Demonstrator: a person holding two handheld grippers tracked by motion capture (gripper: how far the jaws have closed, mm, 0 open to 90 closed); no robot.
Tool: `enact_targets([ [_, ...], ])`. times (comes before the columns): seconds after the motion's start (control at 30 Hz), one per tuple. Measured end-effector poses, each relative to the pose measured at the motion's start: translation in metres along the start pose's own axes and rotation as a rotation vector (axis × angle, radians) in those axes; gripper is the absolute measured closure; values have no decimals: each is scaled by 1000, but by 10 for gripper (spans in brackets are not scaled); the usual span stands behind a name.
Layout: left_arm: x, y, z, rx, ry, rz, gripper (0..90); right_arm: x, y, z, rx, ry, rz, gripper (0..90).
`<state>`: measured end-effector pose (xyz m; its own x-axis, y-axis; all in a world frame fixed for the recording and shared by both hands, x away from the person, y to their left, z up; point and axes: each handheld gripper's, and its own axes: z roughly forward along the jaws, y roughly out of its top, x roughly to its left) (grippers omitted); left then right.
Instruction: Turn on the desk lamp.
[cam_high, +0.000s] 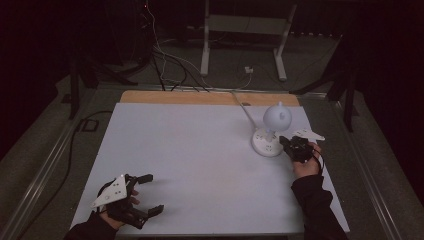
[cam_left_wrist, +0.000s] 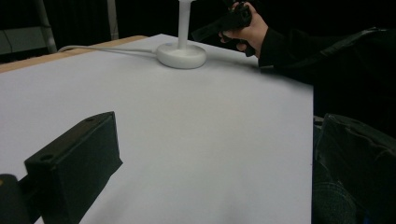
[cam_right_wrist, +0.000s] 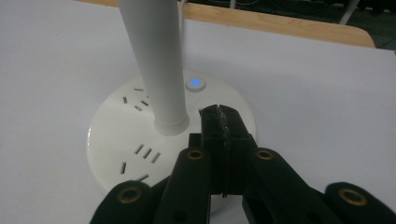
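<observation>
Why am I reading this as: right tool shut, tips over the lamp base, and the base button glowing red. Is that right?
Not quite: the button glows blue, not red, as the right gripper view shows. The rest holds: the right tool is shut, jaws pressed together with nothing between them, tips over the round white lamp base beside the stem.

A white tabletop (cam_high: 200, 165) with a strip of bare wood along its far edge carries a white lamp (cam_high: 270, 135). The lamp's round base stands near the far right corner, its cord (cam_high: 243, 109) running off over the far edge.
</observation>
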<state>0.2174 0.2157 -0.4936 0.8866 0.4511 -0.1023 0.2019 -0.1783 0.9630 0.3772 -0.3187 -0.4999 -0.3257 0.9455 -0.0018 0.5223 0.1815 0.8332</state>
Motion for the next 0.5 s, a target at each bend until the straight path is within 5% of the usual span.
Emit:
enact_targets([
  [0.5,1,0,0,-2,1,-1,4,1,-5,5,15,-8,-1,900],
])
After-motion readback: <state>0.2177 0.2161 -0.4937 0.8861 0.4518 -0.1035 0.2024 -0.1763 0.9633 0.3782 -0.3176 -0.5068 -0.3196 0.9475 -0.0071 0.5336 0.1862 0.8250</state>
